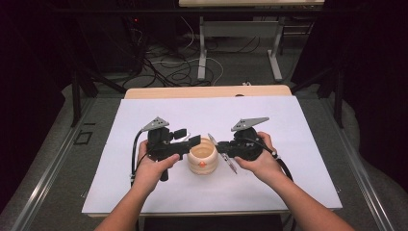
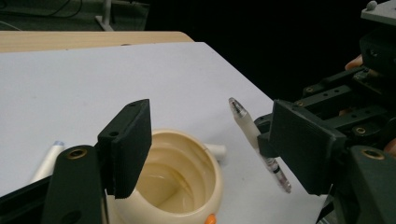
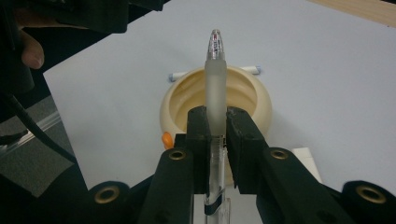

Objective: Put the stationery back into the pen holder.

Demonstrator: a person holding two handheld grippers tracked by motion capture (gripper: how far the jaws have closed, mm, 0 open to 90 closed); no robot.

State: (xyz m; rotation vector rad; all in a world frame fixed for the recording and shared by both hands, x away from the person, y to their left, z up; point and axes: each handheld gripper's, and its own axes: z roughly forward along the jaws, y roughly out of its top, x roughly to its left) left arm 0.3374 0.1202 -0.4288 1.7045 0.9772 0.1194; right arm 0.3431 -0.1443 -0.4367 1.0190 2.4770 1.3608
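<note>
right tongs [image 3: 215, 140] clamped on a frosted translucent pen with a clear tip [image 3: 215, 84], held just beside and above the cream-coloured round wooden pot with an orange spot [image 1: 202, 160], which sits on the white-covered surface [image 1: 288, 183]. left tongs [image 1: 191, 140] apart, nothing between them, one jaw over the pot's rim. risks as i read it: grip is near mid-barrel and the pen is smooth, so it could pivot or slip in the pads; pen is tilted, so it may catch the rim and tip or shove the light pot; left jaw could nudge the pot. a white capped marker [image 2: 46, 161] lies behind the pot.
</note>
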